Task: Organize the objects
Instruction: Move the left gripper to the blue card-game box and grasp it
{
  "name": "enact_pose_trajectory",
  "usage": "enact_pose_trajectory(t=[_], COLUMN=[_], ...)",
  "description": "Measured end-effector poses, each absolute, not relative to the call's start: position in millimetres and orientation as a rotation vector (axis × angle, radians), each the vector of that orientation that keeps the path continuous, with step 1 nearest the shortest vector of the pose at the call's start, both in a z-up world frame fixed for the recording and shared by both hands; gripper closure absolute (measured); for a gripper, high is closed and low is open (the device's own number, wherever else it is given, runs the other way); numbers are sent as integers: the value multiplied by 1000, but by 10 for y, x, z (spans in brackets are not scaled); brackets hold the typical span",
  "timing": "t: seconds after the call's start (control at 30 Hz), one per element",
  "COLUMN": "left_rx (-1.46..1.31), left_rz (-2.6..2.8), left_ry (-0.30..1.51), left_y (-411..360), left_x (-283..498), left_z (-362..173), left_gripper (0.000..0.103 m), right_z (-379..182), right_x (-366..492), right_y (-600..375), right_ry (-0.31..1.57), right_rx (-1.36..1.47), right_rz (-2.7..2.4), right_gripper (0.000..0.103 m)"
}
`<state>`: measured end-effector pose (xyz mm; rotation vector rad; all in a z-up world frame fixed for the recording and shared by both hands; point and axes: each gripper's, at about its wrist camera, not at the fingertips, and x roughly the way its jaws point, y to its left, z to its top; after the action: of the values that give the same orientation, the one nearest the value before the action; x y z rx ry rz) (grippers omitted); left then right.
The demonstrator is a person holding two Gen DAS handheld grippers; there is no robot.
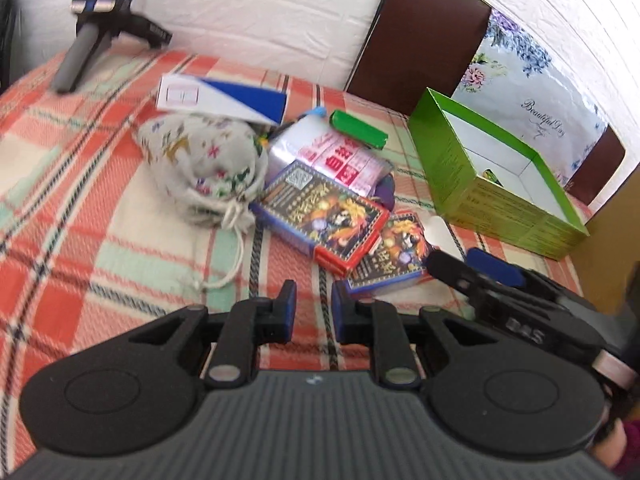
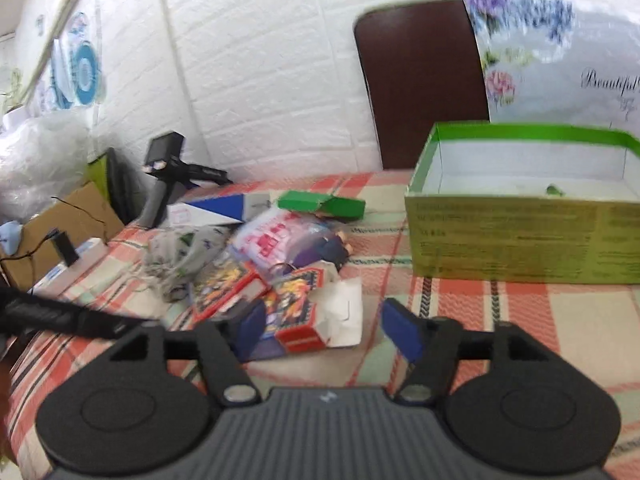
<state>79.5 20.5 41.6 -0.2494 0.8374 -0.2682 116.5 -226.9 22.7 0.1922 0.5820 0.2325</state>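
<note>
A pile of objects lies on the plaid cloth: a floral drawstring pouch (image 1: 204, 160), a blue-and-white box (image 1: 224, 98), a silver packet with red print (image 1: 332, 156), a small green box (image 1: 358, 128) and two colourful card boxes (image 1: 320, 216) (image 1: 388, 256). An open green box (image 1: 492, 172) stands to the right, a small green thing inside. My left gripper (image 1: 314, 308) hovers low before the pile, jaws slightly apart and empty. My right gripper (image 2: 332, 330) is open around the near card box (image 2: 296, 312), beside a white paper (image 2: 344, 312). The green box (image 2: 520, 232) is ahead right.
A spare gripper (image 1: 100, 20) leans against the white brick wall at the back left. A brown chair back with a floral cover (image 1: 424, 40) stands behind the green box. Cardboard, cables and plastic bags (image 2: 48, 216) crowd the left edge in the right wrist view.
</note>
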Motion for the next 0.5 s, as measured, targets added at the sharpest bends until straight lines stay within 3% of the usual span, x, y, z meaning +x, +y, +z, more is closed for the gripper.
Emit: enact_pose_trajectory(t=[0.1, 0.23, 0.3, 0.33, 0.37, 0.4, 0.5], left_rx=[-279, -267, -258, -243, -240, -244, -219], left_rz=[-283, -317, -341, -346, -347, -351, -377], left_ry=[854, 876, 859, 842, 843, 844, 855], left_y=[183, 29, -73, -114, -138, -166, -206], left_x=[859, 964, 1010, 1008, 1008, 997, 898], left_z=[335, 186, 145, 141, 136, 144, 162], left_gripper=[74, 72, 60, 57, 58, 59, 60], right_z=[137, 73, 48, 49, 68, 83, 131], right_x=[1260, 1280, 1284, 1266, 1243, 1227, 1109], right_y=[-2277, -2337, -2319, -2316, -2310, -2327, -2316], right_ry=[633, 662, 683, 679, 674, 674, 676], right_rx=[204, 279, 278, 273, 267, 287, 271], right_rz=[241, 256, 269, 259, 254, 285, 247], right_gripper=[28, 35, 47, 62, 75, 81, 82])
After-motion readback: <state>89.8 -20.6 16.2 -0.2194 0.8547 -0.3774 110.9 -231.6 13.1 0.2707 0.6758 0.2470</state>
